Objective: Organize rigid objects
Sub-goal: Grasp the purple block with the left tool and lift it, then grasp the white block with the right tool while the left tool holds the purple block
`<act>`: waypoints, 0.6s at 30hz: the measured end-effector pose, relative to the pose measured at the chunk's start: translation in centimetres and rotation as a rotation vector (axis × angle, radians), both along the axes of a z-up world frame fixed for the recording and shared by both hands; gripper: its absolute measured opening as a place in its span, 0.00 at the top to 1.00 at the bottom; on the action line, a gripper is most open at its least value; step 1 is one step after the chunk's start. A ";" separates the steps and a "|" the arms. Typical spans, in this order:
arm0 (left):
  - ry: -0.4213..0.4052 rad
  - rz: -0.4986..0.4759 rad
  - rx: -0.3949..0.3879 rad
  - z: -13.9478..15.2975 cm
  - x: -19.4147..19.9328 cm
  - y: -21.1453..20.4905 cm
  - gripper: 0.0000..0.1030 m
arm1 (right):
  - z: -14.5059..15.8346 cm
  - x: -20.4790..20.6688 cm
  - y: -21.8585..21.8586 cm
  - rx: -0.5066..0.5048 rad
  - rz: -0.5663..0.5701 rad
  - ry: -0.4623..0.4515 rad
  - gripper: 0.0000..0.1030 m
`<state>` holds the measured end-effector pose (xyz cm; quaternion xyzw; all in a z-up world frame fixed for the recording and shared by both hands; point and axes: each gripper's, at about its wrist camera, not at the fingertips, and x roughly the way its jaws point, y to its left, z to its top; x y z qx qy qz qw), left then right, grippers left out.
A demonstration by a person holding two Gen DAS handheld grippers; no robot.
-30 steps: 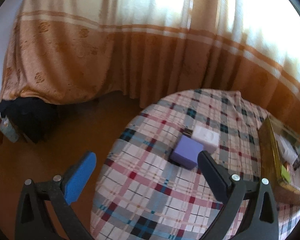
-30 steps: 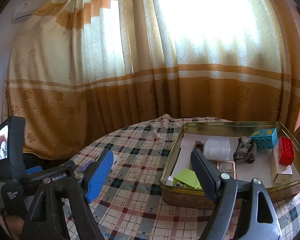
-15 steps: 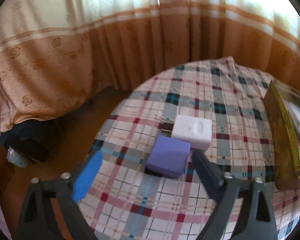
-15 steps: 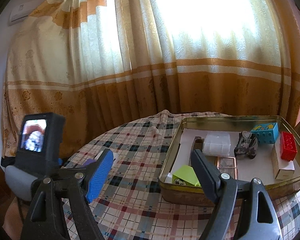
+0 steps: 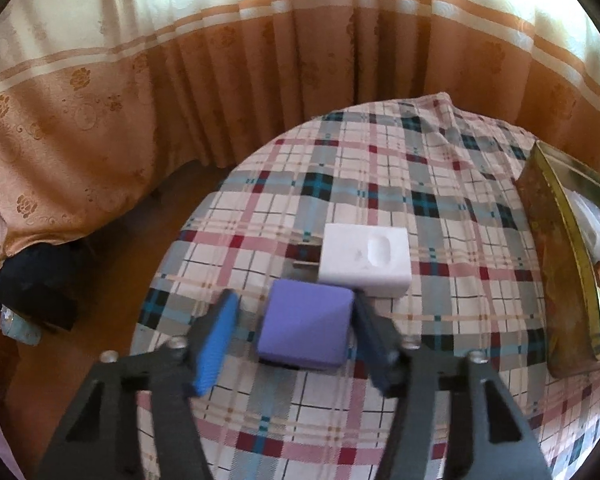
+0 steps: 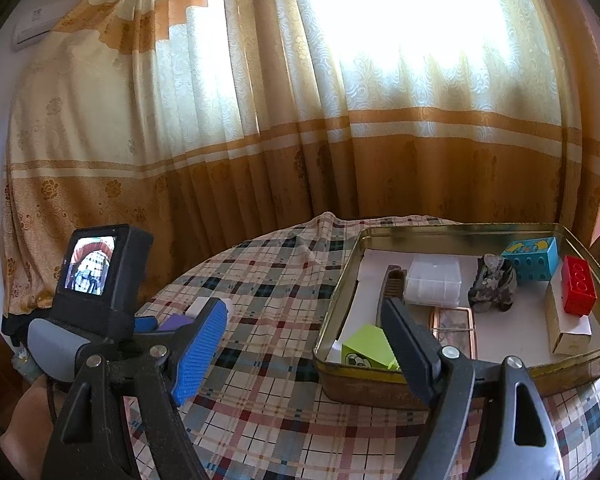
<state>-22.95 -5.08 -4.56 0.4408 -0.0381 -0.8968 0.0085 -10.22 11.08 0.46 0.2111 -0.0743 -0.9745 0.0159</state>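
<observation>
Left gripper (image 5: 294, 326) jaws closing around the purple block (image 5: 306, 326). Dark right pad (image 5: 366, 330) looks at or on the block's right face; blue left pad (image 5: 216, 340) still shows a gap, so not clamped yet. Block sits flat on the plaid tablecloth (image 5: 380, 184), near the round table's left edge, its far corner just beside or touching the white foam block (image 5: 364, 254).

To do it well, my read: finish the squeeze square on the two side faces, centre the block between the pads so it doesn't twist, lift straight up before swinging right so the white foam block isn't dragged along.

Right gripper (image 6: 300, 340) open, nothing between the pads, hovering in front of the gold tin tray (image 6: 440, 232). Tray already holds a red brick (image 6: 578, 290), blue brick (image 6: 534, 258), clear plastic box (image 6: 432, 282), lime-green box (image 6: 366, 346). Bare white floor near the tray's middle looks the likely drop spot.
</observation>
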 end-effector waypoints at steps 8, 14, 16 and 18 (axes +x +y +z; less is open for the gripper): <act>-0.010 0.009 0.123 -0.4 1.2 -0.7 0.62 | -0.1 -0.2 0.0 0.002 -0.005 -0.005 0.21; 0.128 0.127 0.201 1.1 4.7 -2.6 0.62 | -0.2 -0.3 -0.1 0.009 0.001 -0.010 0.21; 0.197 0.161 0.218 1.8 6.2 -3.1 0.62 | -0.3 -0.5 -0.3 0.009 0.013 -0.018 0.21; 0.271 0.180 0.213 2.6 7.3 -3.2 0.62 | -0.3 -0.9 -0.4 -0.006 0.036 -0.018 0.21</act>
